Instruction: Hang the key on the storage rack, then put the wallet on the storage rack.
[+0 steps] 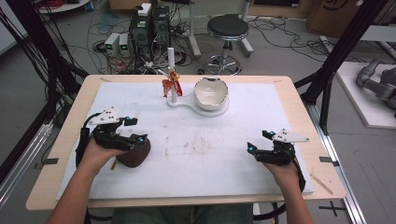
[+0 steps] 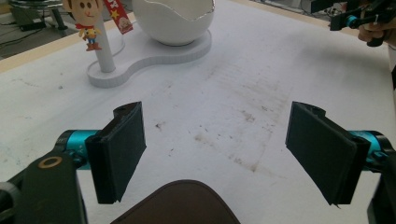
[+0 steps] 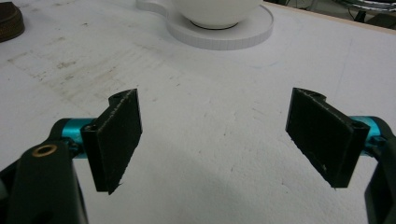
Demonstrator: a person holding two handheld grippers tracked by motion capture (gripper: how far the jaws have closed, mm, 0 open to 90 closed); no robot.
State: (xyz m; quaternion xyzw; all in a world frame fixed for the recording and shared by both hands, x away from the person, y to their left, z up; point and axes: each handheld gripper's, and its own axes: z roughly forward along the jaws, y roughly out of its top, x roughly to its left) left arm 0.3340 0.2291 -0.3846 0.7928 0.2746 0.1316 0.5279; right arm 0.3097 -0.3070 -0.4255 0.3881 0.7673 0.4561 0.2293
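Note:
A dark brown rounded object (image 1: 136,155) lies on the white mat (image 1: 233,116) at the left. My left gripper (image 1: 135,129) is just above it and open; in the left gripper view the brown object (image 2: 177,205) shows low between the jaws of the left gripper (image 2: 217,135), and the pads stand clear of it. My right gripper (image 1: 259,141) rests at the right of the mat, and its jaws (image 3: 215,135) are open with only bare mat between them. The brown object (image 3: 9,21) sits far off at the upper left of the right gripper view.
At the back middle stands a white stand (image 1: 187,103) with an egg-shaped white bowl (image 1: 211,92) and a post (image 1: 172,70) from which a small toy figure (image 2: 86,23) hangs. Brownish stains (image 1: 196,144) mark the mat's middle. A stool (image 1: 227,29), computers and cables lie beyond the table.

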